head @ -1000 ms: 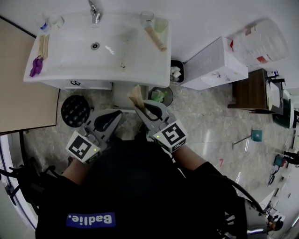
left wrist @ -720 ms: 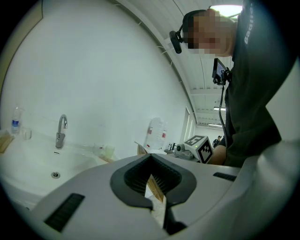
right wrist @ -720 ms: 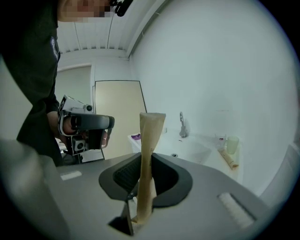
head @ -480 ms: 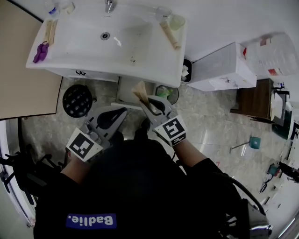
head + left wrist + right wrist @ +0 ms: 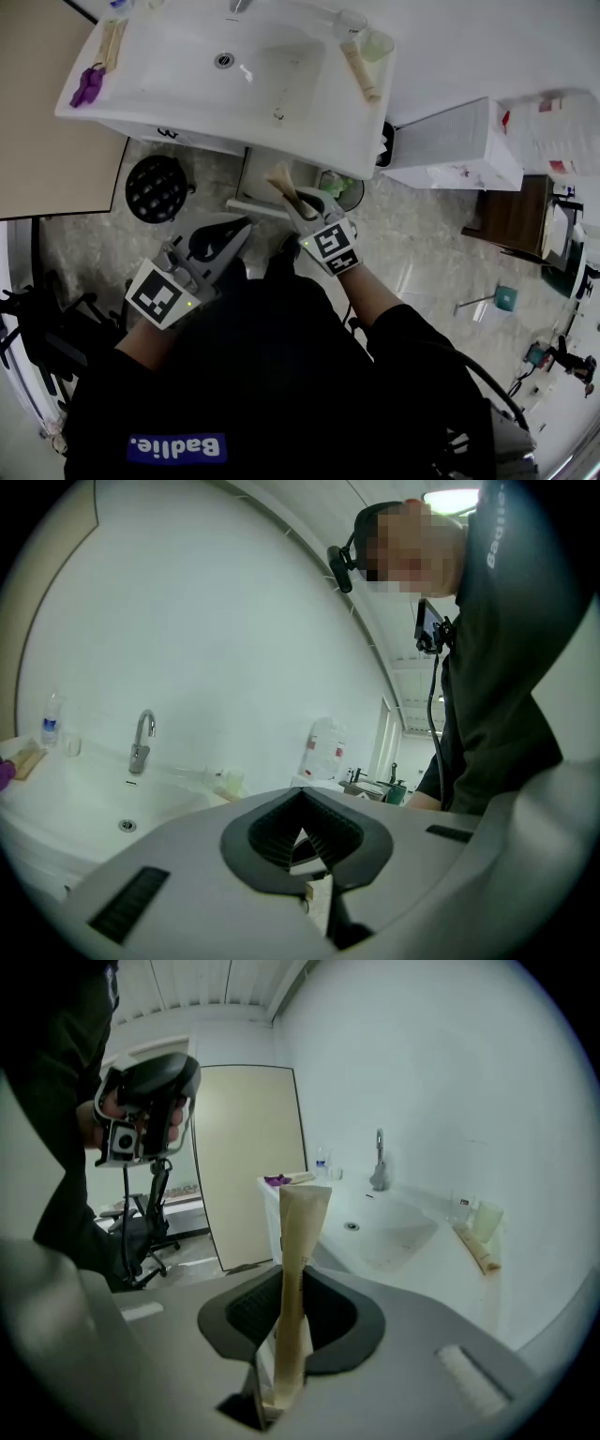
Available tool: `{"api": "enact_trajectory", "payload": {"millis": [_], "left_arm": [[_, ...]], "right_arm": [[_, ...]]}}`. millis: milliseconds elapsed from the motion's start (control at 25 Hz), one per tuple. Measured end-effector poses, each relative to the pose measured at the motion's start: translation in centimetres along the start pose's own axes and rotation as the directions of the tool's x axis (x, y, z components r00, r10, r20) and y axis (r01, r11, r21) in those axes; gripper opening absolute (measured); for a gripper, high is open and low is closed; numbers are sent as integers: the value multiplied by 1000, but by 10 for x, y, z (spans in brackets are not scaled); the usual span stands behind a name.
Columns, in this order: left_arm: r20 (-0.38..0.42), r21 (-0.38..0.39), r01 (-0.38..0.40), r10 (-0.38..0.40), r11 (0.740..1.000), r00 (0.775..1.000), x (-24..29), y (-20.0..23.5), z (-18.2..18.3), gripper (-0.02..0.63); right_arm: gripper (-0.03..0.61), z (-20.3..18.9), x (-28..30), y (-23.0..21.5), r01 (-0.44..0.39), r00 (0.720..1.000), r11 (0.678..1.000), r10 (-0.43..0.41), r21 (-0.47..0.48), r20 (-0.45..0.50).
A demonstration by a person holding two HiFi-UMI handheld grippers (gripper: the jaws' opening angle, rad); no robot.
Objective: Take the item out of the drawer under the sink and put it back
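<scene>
**Packet Pinched Below the Sink**

The left gripper [image 5: 236,234] was pressed together with nothing in it. The cabinet [image 5: 267,174] under the sink [image 5: 352,141] was largely hidden by the basin, and its drawer could not be made out. The right gripper [image 5: 298,212] pinched a tan packet [image 5: 281,182]. The packet stood upright between the jaws, its top clear above them and its lower end buried between the pads.

Partly hidden things at a white sink [image 5: 234,131].
The tap [image 5: 240,5] is cut off by the head view's top edge; the lower end of the tan sachet [image 5: 302,1222] is hidden inside the right gripper [image 5: 292,1312]; its print is unreadable.
</scene>
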State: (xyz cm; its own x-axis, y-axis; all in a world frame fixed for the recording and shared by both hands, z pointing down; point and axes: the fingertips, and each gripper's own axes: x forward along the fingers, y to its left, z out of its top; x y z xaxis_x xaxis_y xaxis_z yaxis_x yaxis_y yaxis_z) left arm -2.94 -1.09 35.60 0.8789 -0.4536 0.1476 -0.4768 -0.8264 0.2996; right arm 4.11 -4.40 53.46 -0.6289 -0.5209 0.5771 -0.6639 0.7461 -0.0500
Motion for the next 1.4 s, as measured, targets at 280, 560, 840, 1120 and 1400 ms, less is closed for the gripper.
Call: {"api": "enact_trajectory", "payload": {"millis": [280, 560, 840, 1120, 1400], "left_arm": [[7, 1, -41, 41, 999, 999, -10, 14, -3, 5], [3, -18, -81, 81, 997, 997, -22, 29, -15, 5], [11, -15, -87, 87, 996, 996, -20, 35, -23, 5], [-7, -38, -91, 90, 995, 996, -24, 41, -40, 5], [-27, -22, -88, 88, 996, 996, -27, 47, -50, 5]], "right_arm": [[55, -46, 43, -7, -19, 993, 999, 16, -29, -114], [55, -80, 80, -14, -44, 979, 997, 28, -71, -204], [55, -130, 115, -23, -91, 942, 989, 46, -119, -332], [55, -173, 155, -32, -128, 898, 981, 51, -146, -438], [55, -222, 188, -38, -154, 842, 978, 57, -138, -536]]}}
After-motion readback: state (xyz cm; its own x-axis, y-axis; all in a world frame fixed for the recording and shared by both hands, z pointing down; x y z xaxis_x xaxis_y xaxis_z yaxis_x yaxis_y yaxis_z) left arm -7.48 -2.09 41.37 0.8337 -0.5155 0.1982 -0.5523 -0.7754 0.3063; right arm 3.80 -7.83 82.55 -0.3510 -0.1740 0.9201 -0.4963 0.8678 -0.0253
